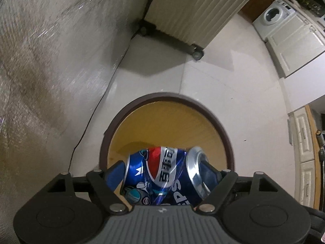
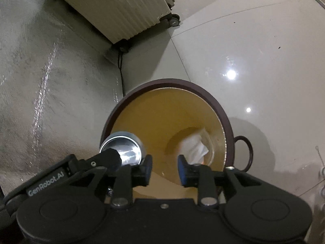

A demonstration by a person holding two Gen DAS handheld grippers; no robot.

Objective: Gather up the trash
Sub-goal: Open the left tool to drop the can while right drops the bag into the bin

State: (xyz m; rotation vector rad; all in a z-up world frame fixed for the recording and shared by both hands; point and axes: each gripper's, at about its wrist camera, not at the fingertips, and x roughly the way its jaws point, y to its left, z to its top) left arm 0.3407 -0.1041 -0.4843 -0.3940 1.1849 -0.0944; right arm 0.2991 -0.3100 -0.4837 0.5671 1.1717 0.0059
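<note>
Blue can [image 1: 164,174] pinched in my left gripper [image 1: 162,169] hangs over the bin [image 1: 221,126]; I should let go gently, right gripper [image 2: 165,169] spread and empty.

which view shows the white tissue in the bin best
The right wrist view: the crumpled white tissue lies in plain sight at the bottom of the bin. In the left wrist view the held can blocks the bin's bottom, so no tissue shows.

We count 1 crushed can [image 1: 162,174], 1 bin [image 2: 221,109], 1 crumpled tissue [image 2: 195,147], 1 suitcase [image 1: 195,8], 1 washing machine [image 1: 273,18] and 2 claws [image 1: 164,170] [image 2: 165,167].
</note>
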